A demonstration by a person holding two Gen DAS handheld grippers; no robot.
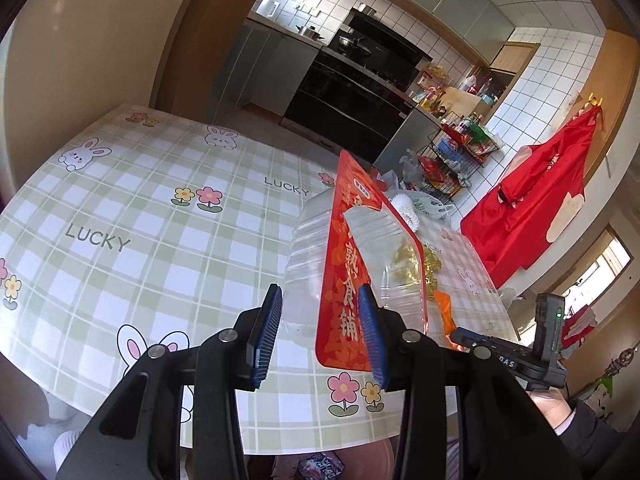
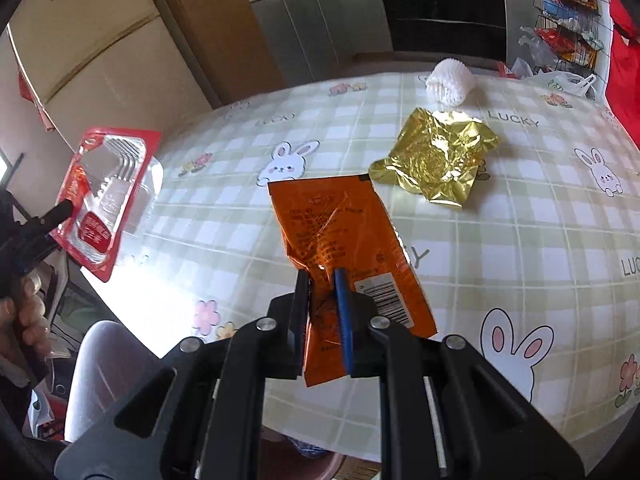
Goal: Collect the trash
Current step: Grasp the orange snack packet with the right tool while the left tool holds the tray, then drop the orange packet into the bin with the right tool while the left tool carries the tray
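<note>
The checked tablecloth (image 1: 160,208) on the worktop carries the word "LUCKY" printed several times among rabbits and flowers. The red food tray package (image 1: 344,280) bears large yellow Chinese characters, among them "熟食铺". The orange wrapper (image 2: 352,248) shows a barcode and small print too blurred to read.

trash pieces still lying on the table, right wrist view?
2: gold foil wrapper mid-table, white foam net near the far edge. A white plastic bag beyond may be off-table.
</note>
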